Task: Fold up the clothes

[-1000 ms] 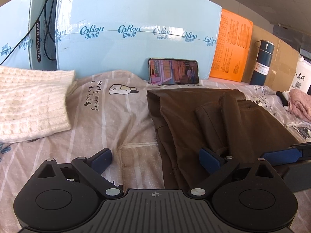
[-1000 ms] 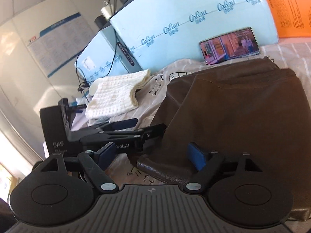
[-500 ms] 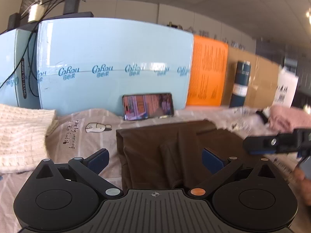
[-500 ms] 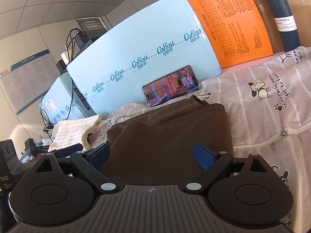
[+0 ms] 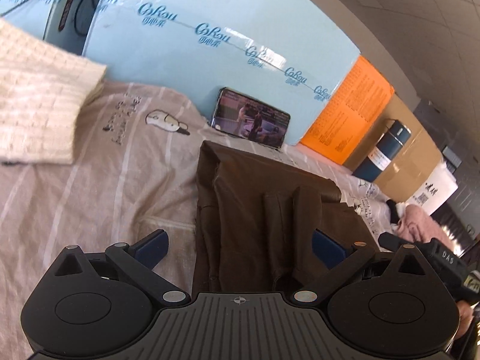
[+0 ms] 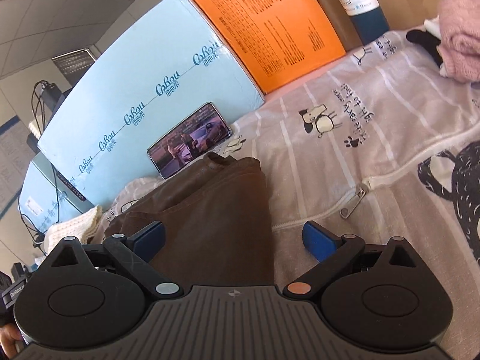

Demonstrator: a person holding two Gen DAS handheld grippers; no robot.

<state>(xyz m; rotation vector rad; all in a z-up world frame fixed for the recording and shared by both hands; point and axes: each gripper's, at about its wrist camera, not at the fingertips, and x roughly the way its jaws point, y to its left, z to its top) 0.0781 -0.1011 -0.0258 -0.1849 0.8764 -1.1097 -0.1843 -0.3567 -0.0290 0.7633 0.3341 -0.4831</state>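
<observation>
**Brown garment lying in layers, both grippers gaping above it**

While hanging over the near end of the brown garment (image 5: 270,210), left gripper (image 5: 238,247) standing wide open, blue pads well apart, gripping nothing. Straddling the garment's left margin: one pad over the printed bedsheet (image 5: 90,186), the other over brown cloth. Right gripper (image 6: 234,238) likewise spread wide and holding nothing, hovering at the garment's right margin, one pad above brown cloth, the other above bare sheet.

Moving outward: garment lying on the sheet in a narrow stack of layers, far end reaching toward the phone (image 5: 251,123) propped against the blue box (image 5: 210,30). A smaller flap lying on top of the garment, creased lengthwise. Fitting either a fold already laid down or one with more halving to come; not settled by these views.

Handling, as a judgement: looking soft, limp, fairly light, with a slight sheen hinting at some slipperiness between layers. Likely sagging and sliding apart if pinched by the top layer alone. Best taking hold at the near corners, through all layers, close to the edge.

Left of the garment, a cream knit (image 5: 39,105); right of it, a pink garment (image 6: 459,36) and a dark bottle (image 5: 381,150).
</observation>
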